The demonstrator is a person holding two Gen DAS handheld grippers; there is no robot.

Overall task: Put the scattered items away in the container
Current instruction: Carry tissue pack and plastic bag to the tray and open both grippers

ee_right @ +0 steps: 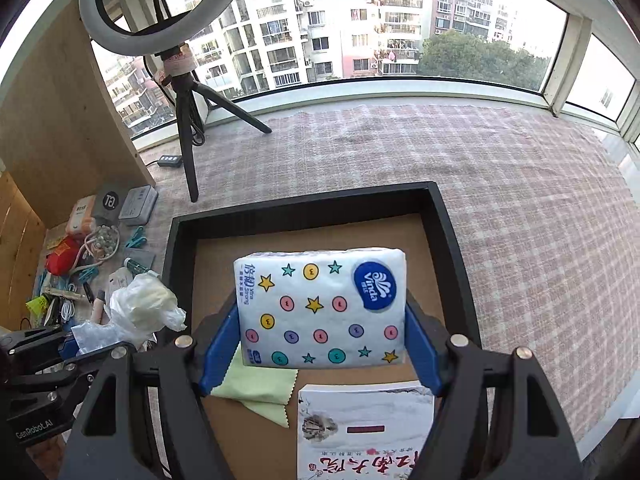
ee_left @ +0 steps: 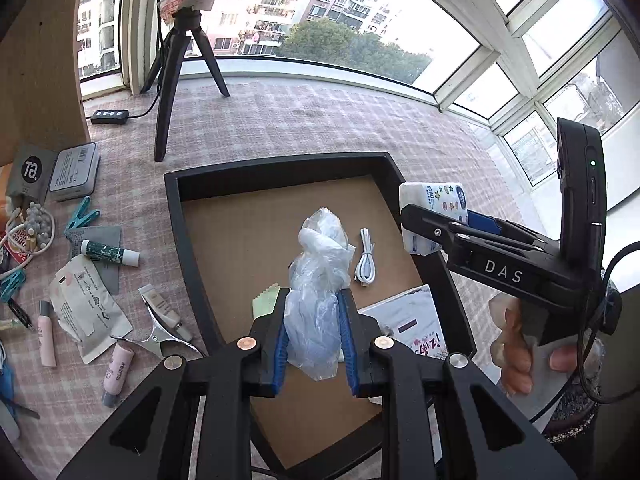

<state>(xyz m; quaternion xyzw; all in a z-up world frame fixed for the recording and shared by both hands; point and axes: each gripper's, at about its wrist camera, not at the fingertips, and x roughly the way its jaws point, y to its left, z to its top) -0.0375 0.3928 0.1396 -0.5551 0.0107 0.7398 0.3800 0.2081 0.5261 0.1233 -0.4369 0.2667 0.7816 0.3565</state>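
1. Left gripper [ee_left: 316,344] clenched on crumpled plastic bag [ee_left: 318,280], blue fingers [ee_left: 280,350] pinching its lower part; hung over black container [ee_left: 276,166], above the near middle of its brown floor.
2. Right gripper [ee_right: 322,344] clenched on tissue pack [ee_right: 320,306], fingers [ee_right: 218,350] pressing both short ends; pack hung level over container's near half, above green cloth [ee_right: 260,390] and printed booklet [ee_right: 366,432].
3. Judged step: carrying both loads over the container for the drop.
4. For a clean drop: lowered close to the floor first, then released; bag light and springy, likely to cling to a finger or drift, so opened wide and lifted straight up.
5. Kept the two grippers apart, seen near each other in left wrist view; bag dropped toward the left side, pack toward the right.
6. Avoided burying white cable [ee_left: 366,256] lying on the floor right of the bag.
7. Tissue pack: white soft wrap, coloured stars and dots, blue oval logo, slightly squeezed at ends.
8. Bag: clear-whitish film, knotted and bunched at top.
9. Left on desk [ee_left: 320,120], left of container: tubes [ee_left: 110,252], clips [ee_left: 82,212], sachet [ee_left: 86,308], tin [ee_left: 74,172].
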